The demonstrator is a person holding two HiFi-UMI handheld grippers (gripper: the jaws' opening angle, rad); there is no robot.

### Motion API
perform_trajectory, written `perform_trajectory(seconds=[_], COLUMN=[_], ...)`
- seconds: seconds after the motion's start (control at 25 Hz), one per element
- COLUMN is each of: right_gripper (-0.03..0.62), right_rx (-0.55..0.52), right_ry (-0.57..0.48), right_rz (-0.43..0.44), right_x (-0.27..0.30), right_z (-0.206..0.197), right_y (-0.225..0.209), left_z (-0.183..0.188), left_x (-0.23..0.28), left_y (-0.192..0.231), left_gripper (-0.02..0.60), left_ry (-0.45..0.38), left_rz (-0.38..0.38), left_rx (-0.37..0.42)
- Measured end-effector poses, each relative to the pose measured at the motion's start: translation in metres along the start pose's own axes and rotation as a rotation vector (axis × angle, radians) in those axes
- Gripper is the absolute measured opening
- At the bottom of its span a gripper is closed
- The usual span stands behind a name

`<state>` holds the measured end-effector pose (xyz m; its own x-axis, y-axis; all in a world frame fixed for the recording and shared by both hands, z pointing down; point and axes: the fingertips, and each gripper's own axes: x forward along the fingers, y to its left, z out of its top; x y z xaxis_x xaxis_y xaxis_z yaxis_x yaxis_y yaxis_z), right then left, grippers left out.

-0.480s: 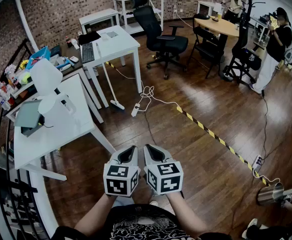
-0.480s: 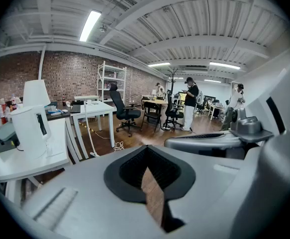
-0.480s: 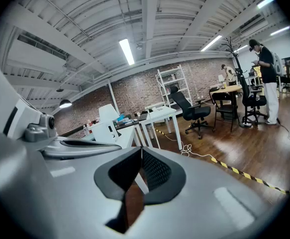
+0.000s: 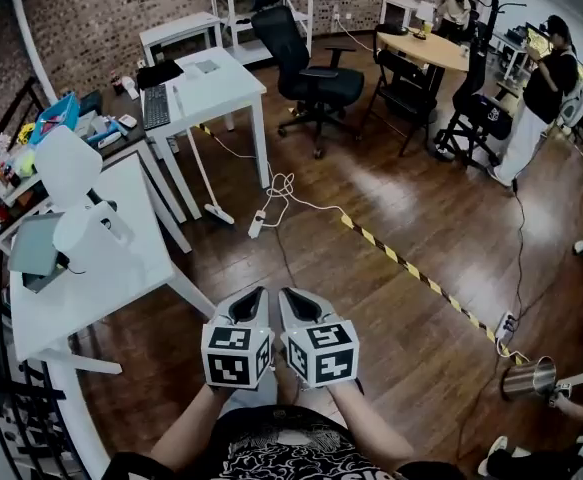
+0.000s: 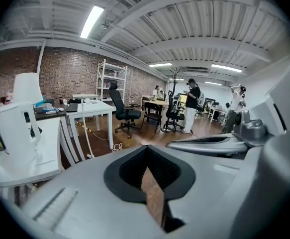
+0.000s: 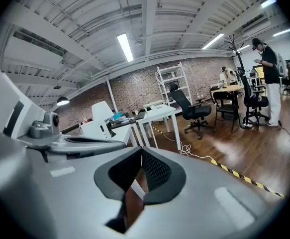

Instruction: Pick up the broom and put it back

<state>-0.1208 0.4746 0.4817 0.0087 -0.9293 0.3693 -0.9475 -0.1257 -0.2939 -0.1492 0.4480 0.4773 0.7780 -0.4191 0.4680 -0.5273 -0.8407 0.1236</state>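
The broom (image 4: 193, 148), a thin white pole with a small head on the floor, leans against the white desk (image 4: 226, 83) at the room's middle left. In the left gripper view the broom (image 5: 86, 132) shows as a slim pole beside that desk. My left gripper (image 4: 258, 294) and right gripper (image 4: 289, 294) are held side by side low in the head view, far from the broom, over the wooden floor. The left gripper (image 5: 145, 147) and the right gripper (image 6: 140, 149) each have their jaw tips together with nothing between them.
A white table (image 4: 121, 268) with a white machine stands close on my left. A power strip with cable (image 4: 257, 225) lies by the broom's head. A black office chair (image 4: 306, 73), striped floor tape (image 4: 421, 278), a metal cup (image 4: 531, 378) and people (image 4: 546, 78) lie beyond.
The head view has shifted a little, so the desk and broom sit slightly further left in frame. Both grippers stay together and shut.
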Motion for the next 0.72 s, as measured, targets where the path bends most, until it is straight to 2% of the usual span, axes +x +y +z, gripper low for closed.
perform_trajectory(seconds=[0.36, 0.72], right_gripper=[0.006, 0.006], right_rx=[-0.004, -0.006], right_ry=[0.023, 0.040], right_rz=[-0.019, -0.052], right_x=[0.094, 0.169], right_z=[0.045, 0.084], right_y=[-0.015, -0.029], left_z=[0.043, 0.081], left_x=[0.067, 0.123], left_y=[0.070, 0.123], left_gripper=[0.006, 0.006], left_ry=[0.017, 0.026], left_rz=[-0.026, -0.069], left_rx=[-0.014, -0.032])
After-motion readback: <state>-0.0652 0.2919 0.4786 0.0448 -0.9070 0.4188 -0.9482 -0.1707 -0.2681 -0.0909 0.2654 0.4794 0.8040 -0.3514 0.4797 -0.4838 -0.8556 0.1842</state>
